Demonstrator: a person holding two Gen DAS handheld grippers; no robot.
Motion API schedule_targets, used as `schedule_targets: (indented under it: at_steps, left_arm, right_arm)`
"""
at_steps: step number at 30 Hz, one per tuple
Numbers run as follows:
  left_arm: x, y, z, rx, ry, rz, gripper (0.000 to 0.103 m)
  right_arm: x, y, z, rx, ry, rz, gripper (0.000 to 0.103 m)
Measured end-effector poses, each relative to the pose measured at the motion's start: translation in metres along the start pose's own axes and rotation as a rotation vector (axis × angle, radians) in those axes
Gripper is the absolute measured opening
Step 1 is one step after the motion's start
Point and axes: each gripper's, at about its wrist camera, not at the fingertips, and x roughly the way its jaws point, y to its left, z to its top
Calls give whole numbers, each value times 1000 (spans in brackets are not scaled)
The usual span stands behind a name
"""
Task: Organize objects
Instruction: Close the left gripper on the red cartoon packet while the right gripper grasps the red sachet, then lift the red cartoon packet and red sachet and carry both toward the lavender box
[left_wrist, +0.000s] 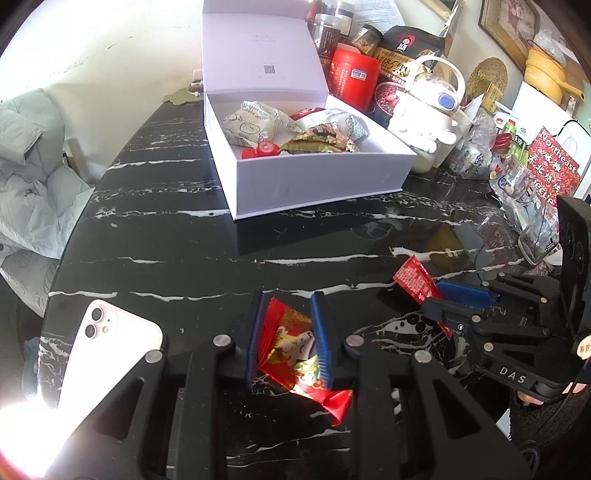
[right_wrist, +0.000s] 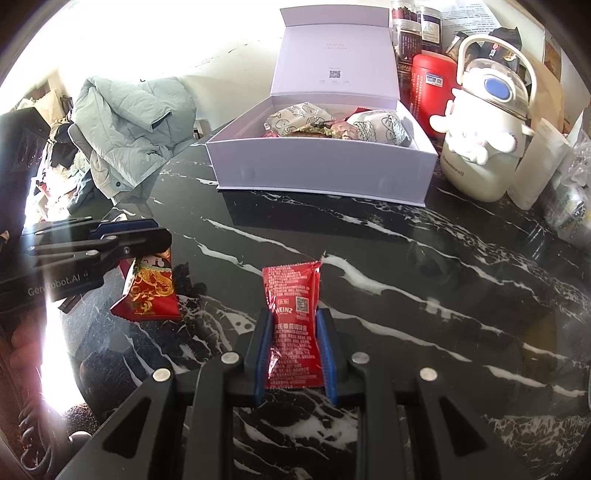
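My left gripper (left_wrist: 288, 306) is shut on a red and gold candy packet (left_wrist: 293, 347), held just above the black marble table (left_wrist: 184, 236). The same packet (right_wrist: 149, 286) hangs from that gripper (right_wrist: 162, 236) at the left of the right wrist view. My right gripper (right_wrist: 291, 317) is shut on a red ketchup sachet (right_wrist: 293, 317), whose top sticks up past the fingertips. In the left wrist view that gripper (left_wrist: 430, 295) and the sachet (left_wrist: 415, 278) show at the right. An open white box (left_wrist: 314, 173) holding wrapped snacks (left_wrist: 255, 122) stands further back.
A white phone (left_wrist: 110, 343) lies at the near left. A red tin (left_wrist: 354, 77), jars, a white character kettle (right_wrist: 480, 147) and plastic bags (left_wrist: 517, 173) crowd the back right. A pale green jacket (right_wrist: 129, 122) lies beyond the table's left edge.
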Motion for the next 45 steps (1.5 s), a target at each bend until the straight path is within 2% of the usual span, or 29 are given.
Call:
schedule_targets:
  at_steps: [1,6,11,12,14,16,18,19,29,32,35,38,40,45]
  left_arm:
    - [-2,0,1,1,-3,3,6]
    - [-2,-1,6,17,-1,8,5]
    - [-2,1,2,2,15,-64,6]
    - [-3,0,2,5,18,-65,8]
    - [-4,-5,1,18,31,-62,20]
    - [-5,-11,-2,30,41,-68,49]
    - [-7,-17,-6,41,33,-93,58]
    - [-8,-19,-7,47,35,-98,59]
    - [13,-39,-22,52,141,-112,60]
    - [13,-44,-27,78,137,-62,61]
    - [14,-54,-32,165,157,44,61]
    - [12,-52,-34,165,145,52,61]
    - [11,-49,-31,159,140,59,46]
    - [11,-38,-23,126,175,17,45]
  right_arm:
    - [-1,0,0,1,-2,1,24]
    - [-2,1,1,0,-8,-1,24]
    - [-5,0,-2,4,-8,7,24]
    - [-5,0,-2,4,-7,7,24]
    - [-5,0,-2,6,-7,10,24]
    - [-7,0,-3,7,-11,7,24]
    - [-9,-1,-4,9,-16,2,25]
    - [-11,-2,-5,10,-18,-2,25]
    - [-20,-11,-20,29,-14,-32,25]
    - [-21,-9,-23,22,-11,-34,25]
    - [-20,-5,-25,10,-6,-29,25]
    - [-19,0,-27,-2,2,-19,25]
    - [-19,1,-28,-3,5,-14,25]
    - [-24,1,-26,10,-8,-7,25]
